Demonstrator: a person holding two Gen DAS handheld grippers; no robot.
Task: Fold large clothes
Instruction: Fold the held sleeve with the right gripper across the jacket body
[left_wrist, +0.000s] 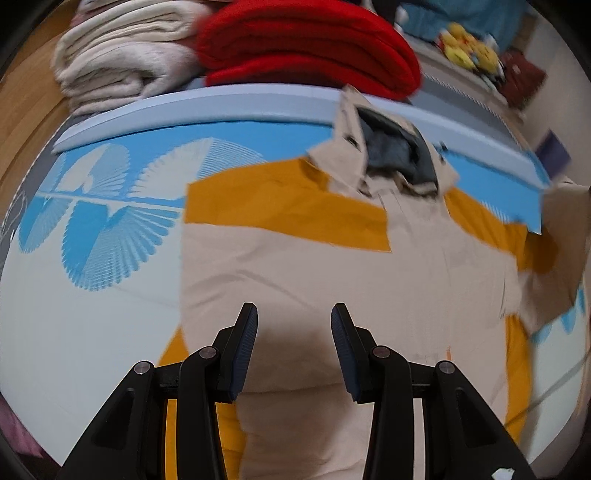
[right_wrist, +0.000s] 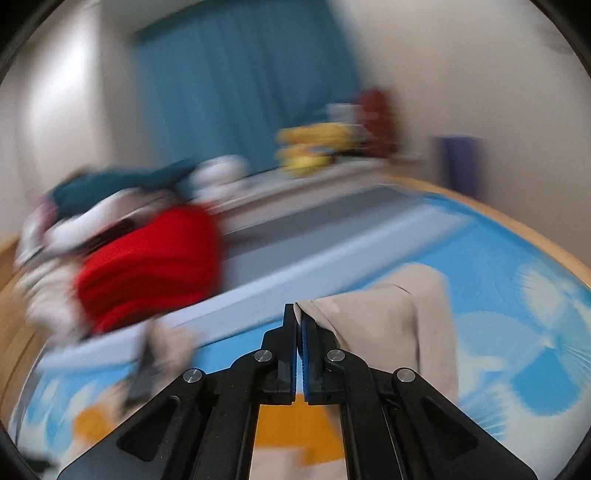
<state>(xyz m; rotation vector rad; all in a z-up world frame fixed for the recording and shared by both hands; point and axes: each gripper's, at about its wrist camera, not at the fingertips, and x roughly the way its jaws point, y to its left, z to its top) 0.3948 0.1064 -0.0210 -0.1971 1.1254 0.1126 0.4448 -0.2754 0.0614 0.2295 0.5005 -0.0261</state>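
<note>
Over the jacket (left_wrist: 314, 266), the left gripper (left_wrist: 294, 314) is hovering open and empty. The right gripper (right_wrist: 298, 314), blurred, is seemingly pinching a beige sleeve (right_wrist: 388, 317) above the bed (right_wrist: 498, 266).

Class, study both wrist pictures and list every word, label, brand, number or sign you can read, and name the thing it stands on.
None: no readable text shows in either view.
The bedsheet bears only a blue fan pattern, no letters.
The yellow toys on the far shelf are too blurred to read.
The beige and orange jacket shows no label.
</note>
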